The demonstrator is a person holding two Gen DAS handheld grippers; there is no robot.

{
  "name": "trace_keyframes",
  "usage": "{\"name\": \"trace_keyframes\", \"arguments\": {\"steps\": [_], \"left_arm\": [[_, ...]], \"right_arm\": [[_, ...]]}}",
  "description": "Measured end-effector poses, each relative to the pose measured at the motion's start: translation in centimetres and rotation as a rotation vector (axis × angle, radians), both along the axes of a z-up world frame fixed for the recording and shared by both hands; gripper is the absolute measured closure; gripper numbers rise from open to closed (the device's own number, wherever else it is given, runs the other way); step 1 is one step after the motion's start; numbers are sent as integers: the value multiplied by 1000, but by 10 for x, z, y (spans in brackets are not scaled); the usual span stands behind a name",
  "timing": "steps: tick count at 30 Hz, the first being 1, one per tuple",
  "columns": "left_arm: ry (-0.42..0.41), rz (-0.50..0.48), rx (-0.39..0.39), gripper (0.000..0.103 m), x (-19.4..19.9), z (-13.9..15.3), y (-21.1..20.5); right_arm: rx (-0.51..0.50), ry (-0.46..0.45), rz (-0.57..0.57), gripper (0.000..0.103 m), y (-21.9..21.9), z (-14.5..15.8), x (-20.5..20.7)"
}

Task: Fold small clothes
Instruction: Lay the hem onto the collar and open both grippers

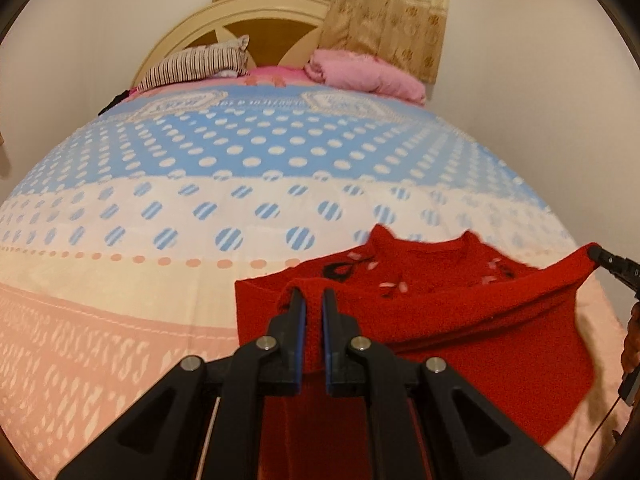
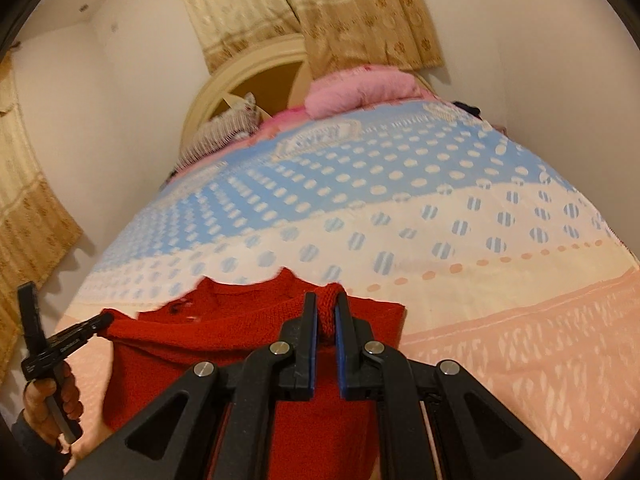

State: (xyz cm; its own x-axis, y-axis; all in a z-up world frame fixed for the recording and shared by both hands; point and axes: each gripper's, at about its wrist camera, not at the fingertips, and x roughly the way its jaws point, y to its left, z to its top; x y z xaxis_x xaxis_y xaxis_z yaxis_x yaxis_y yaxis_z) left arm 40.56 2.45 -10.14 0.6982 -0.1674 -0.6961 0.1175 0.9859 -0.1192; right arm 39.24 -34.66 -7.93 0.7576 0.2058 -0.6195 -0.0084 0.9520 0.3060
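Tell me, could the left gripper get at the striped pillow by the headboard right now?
Probably not: the left gripper is shut on the red sweater, and the striped pillow lies at the bed's far end.

Lying open and bare ahead of the red sweater (image 1: 440, 312): the wide dotted bedspread (image 1: 240, 184), offering free passage on both sides. Blocking the far end: a striped pillow (image 1: 196, 66), a pink blanket (image 1: 364, 74) and the headboard (image 1: 256, 24), with curtains (image 2: 320, 12) hanging behind.
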Motion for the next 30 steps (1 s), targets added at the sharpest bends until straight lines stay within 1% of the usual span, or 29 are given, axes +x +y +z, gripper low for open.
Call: {"name": "trace_keyframes", "arguments": {"steps": [1,2,4,5,6,7,8,9,12,13,14,15,18,19,22,24,26,28,30], "left_arm": [[10,7,15,93,5,-6,-1],[20,20,31,89,9,-11,-1],[12,62,47,87,10,-15,3],[13,88,56,85,10,-15,7],[20,101,51,82,9,-15,11],[22,104,40,79,7,-14,16],[16,116,42,72,2,-12,21],[-1,130,51,66,-3,-9,24],[-57,129,88,55,-21,-1,31],[-70,116,106,53,-27,1,29],[-76,99,127,46,-31,1,26],[-79,86,150,45,-33,0,23],[-62,52,176,45,-42,-5,16],[-55,54,175,45,-44,-6,15],[-59,46,132,45,-62,-7,18],[-63,37,134,44,-75,-11,16],[-50,30,144,43,-85,-19,14],[-28,38,176,43,-91,-29,10],[-14,51,183,40,-94,-35,12]], "right_arm": [[-15,4,0,96,1,-7,9],[-39,3,-7,96,3,-12,16],[-43,25,17,94,6,-25,33],[-50,31,14,90,6,-28,36],[-83,31,-6,78,7,-30,38],[-95,27,-7,69,8,-30,37],[-94,18,-3,50,8,-31,35],[-91,7,-4,45,7,-30,31],[-90,0,1,45,6,-30,20],[-89,4,13,45,7,-30,16],[-97,9,23,45,8,-30,14],[-111,15,33,45,11,-31,12],[-147,21,47,45,17,-32,3],[-138,28,43,45,17,-33,-3],[-78,42,58,45,14,-36,-27],[-88,48,59,45,15,-38,-43],[-103,48,72,45,19,-38,-62],[-104,41,92,45,26,-35,-75],[-100,41,116,45,34,-31,-80]]}}
